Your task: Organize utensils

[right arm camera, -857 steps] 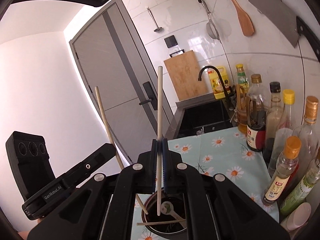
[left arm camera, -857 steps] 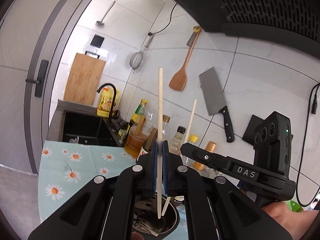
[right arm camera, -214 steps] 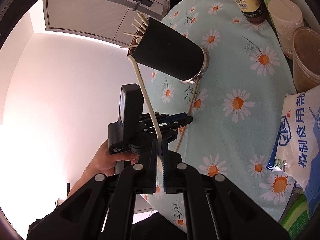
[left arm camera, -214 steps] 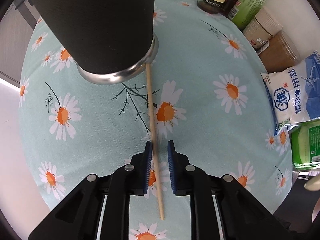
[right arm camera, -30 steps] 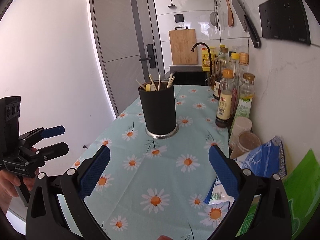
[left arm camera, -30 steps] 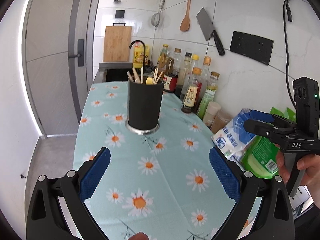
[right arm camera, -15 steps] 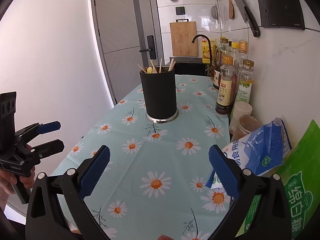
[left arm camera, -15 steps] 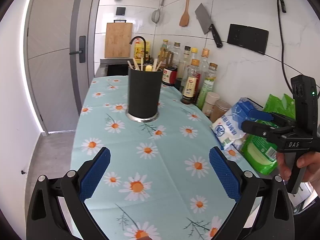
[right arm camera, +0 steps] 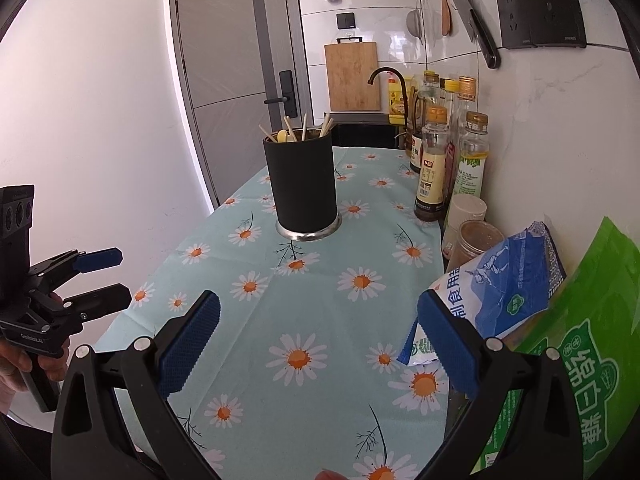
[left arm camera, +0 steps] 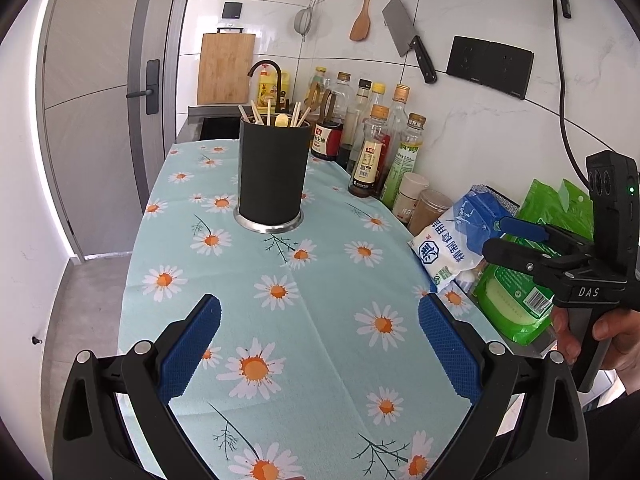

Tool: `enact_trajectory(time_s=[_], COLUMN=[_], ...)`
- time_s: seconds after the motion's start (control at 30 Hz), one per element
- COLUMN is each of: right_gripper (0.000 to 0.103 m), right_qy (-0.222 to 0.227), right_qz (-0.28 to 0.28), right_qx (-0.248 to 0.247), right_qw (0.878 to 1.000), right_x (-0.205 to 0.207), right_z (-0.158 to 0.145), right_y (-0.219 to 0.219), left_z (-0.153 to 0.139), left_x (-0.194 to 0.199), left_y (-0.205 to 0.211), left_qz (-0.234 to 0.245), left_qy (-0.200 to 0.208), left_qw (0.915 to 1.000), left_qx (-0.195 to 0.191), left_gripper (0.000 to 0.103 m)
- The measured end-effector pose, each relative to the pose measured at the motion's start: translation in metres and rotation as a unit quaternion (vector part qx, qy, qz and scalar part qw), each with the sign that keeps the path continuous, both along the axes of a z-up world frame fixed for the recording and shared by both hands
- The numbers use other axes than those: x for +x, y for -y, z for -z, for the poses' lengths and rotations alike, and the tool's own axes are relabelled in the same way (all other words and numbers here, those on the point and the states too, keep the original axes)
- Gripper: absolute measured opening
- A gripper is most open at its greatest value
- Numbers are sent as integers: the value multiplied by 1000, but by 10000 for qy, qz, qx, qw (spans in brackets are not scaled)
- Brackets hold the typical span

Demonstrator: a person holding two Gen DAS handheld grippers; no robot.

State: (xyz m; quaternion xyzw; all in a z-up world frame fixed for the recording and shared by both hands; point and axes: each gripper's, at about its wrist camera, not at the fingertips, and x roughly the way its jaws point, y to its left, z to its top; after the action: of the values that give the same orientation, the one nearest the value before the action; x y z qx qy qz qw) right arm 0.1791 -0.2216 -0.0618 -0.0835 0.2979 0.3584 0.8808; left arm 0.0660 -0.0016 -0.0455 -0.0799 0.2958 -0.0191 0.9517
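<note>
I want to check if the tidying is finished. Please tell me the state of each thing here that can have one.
Left tool: open, empty.
Right tool: open, empty.
Black utensil holder: upright on the tablecloth, filled.
Chopsticks: standing in the holder.
Tablecloth: no loose utensils on it.
Door: closed.

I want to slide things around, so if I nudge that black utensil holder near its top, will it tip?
Possibly: the black utensil holder is tall and narrow. Its metal base ring flares slightly, which should help. The tablecloth may bunch underneath.
</note>
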Motion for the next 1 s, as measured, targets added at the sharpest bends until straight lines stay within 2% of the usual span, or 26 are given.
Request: enact_trajectory(time_s=[0.33, 0.77, 1.0], right_gripper=[98, 98, 98], right_qy=[-21, -274, -194], right_qz=[22, 3, -35], right_qx=[-232, -190, -156], right_qw=[9997, 9994, 9997], right_x=[3, 6, 4], right_z=[6, 14, 9], right_y=[-7, -15, -17], left_z=[0, 2, 2], left_x=[4, -1, -1], left_y=[-6, -10, -12], left_qz=[-119, -160, -171], left_qy=[-50, -97, -121], left_qw=[9999, 9998, 9998], left_qx=[-25, 19, -16], left_gripper=[97, 97, 97])
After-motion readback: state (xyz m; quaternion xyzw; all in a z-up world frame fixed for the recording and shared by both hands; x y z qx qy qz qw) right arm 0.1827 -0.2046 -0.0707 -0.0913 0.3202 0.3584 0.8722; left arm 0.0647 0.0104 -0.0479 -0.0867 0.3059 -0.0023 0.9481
